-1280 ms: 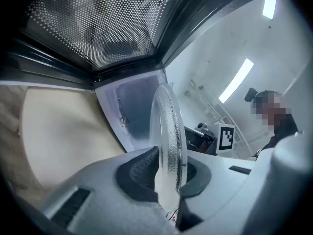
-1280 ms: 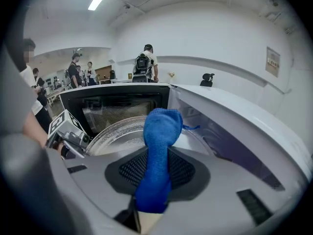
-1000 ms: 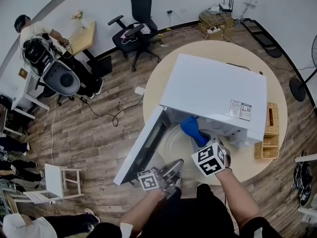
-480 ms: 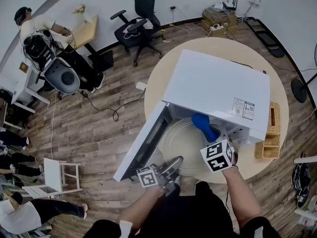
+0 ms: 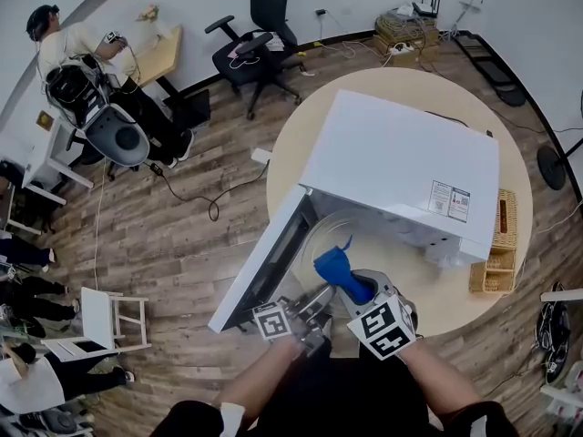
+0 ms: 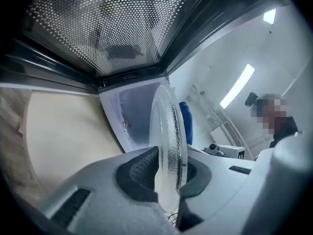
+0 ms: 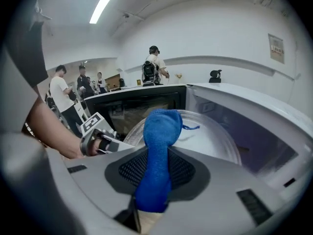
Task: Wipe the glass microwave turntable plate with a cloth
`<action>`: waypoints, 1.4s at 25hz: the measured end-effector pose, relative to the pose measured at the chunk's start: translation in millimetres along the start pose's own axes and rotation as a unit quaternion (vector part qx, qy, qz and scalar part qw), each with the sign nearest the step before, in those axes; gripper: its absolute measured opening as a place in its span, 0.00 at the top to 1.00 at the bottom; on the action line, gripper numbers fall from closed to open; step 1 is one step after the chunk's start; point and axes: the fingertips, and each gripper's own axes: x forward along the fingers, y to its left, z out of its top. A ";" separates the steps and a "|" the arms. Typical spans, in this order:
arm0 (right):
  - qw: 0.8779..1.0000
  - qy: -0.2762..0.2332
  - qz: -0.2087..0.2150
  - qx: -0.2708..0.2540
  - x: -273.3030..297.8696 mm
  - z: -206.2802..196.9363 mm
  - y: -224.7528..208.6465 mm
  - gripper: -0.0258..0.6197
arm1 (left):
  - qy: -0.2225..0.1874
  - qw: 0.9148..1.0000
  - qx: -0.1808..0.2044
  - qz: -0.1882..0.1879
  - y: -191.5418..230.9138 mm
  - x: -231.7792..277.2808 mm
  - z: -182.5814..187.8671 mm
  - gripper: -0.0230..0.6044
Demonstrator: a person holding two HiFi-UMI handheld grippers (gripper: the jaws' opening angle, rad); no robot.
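The clear glass turntable plate (image 5: 383, 244) lies in front of the open white microwave (image 5: 401, 167), partly under its top. My left gripper (image 5: 314, 303) is shut on the plate's near rim (image 6: 168, 146), which runs edge-on between the pads. My right gripper (image 5: 351, 285) is shut on a blue cloth (image 5: 335, 267) and holds it over the plate's near left part. In the right gripper view the blue cloth (image 7: 157, 155) sticks up between the jaws, with the turntable plate (image 7: 205, 141) behind it and the left gripper (image 7: 100, 138) at the left.
The microwave door (image 5: 264, 267) hangs open to the left of the plate. The round wooden table (image 5: 474, 289) holds a wicker basket (image 5: 496, 244) at its right edge. Several people, a desk and an office chair (image 5: 260, 35) stand on the wooden floor beyond.
My right gripper has swung the blue cloth from the plate's far side under the microwave top to its near left part. The left gripper has kept its hold on the rim.
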 end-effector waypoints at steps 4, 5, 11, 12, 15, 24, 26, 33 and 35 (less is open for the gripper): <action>0.999 -0.003 0.038 -0.006 6.4 2.3 33.2 0.80 | -0.003 1.000 -0.002 0.001 -0.5 -1.0 1.0 0.92; 0.999 -0.002 0.040 -0.007 7.8 2.0 35.4 0.80 | -0.004 1.000 -0.003 0.001 -0.4 -2.3 1.3 0.92; 1.000 0.017 0.010 -0.008 12.2 -7.6 11.8 0.80 | -0.009 1.000 -0.007 -0.006 -5.0 -10.3 1.7 0.92; 1.000 0.020 0.003 -0.006 12.5 -9.9 5.4 0.80 | -0.009 1.000 -0.007 -0.012 -8.0 -11.0 1.9 0.92; 1.000 0.017 -0.012 0.007 11.1 -10.7 -12.9 0.80 | -0.008 1.000 -0.007 -0.019 -12.3 -12.1 3.0 0.92; 0.995 0.026 -0.093 0.017 -4.5 -21.0 -78.3 0.80 | -0.009 1.000 -0.004 -0.015 -11.1 -15.3 2.3 0.92; 0.994 0.031 -0.108 0.017 -7.5 -24.1 -89.5 0.79 | -0.007 1.000 -0.003 -0.013 -9.9 -16.0 1.3 0.92; 0.984 0.049 -0.169 -0.001 -20.8 -35.1 -121.3 0.79 | -0.007 1.000 -0.006 -0.011 -9.3 -21.4 -1.2 0.92; 0.982 0.053 -0.181 -0.004 -24.6 -38.1 -127.4 0.79 | -0.008 1.000 -0.008 -0.010 -8.5 -23.0 -1.0 0.92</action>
